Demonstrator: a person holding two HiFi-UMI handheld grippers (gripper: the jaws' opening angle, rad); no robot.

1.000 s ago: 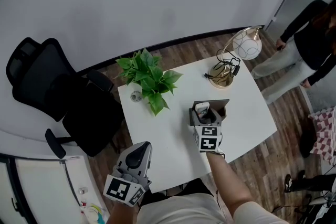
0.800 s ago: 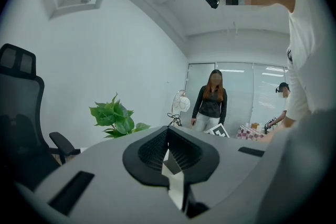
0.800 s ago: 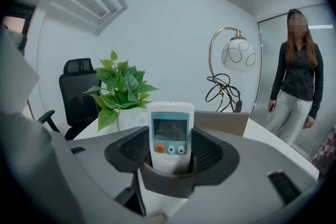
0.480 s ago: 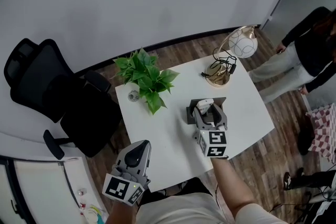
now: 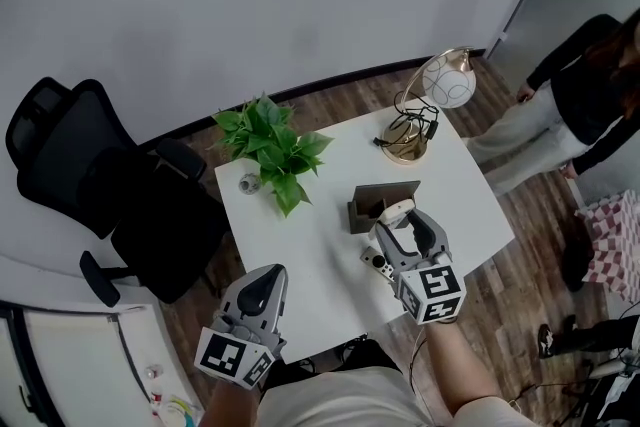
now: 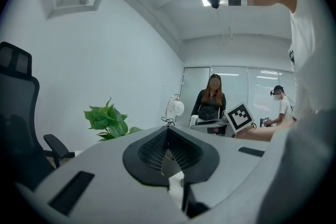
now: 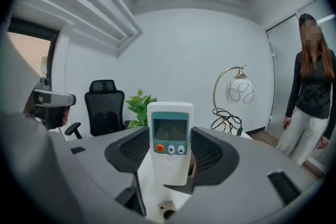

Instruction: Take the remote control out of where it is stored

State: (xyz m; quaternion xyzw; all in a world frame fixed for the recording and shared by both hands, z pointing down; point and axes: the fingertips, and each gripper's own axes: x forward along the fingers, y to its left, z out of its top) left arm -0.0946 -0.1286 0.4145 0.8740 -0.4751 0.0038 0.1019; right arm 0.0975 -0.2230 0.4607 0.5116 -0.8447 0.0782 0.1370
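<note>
Noted right gripper [image 5: 398,220] drawn back toward 5 o'clock from dark holder [image 5: 378,201] versus a second ago; remote control [image 5: 397,208] out of holder with it, tip now just beside holder's 4 o'clock corner. Jaws clamped on lower body of remote control, either side. Held upright in right gripper view, screen and three buttons facing camera. Holder standing near middle of white table [image 5: 290,250], open side up.

Left gripper [image 5: 262,287] unchanged: parked off table edge at 7 o'clock, jaws drawn together to a thin slit, nothing between them.

Logged potted plant [image 5: 272,147] at table's 10 o'clock corner. Globe lamp [image 5: 440,87] with coiled cable at 1 o'clock corner. Black office chair [image 5: 85,165] on wood floor at 9 o'clock of table. Person [image 5: 580,95] standing at 2 o'clock, well apart from table.
</note>
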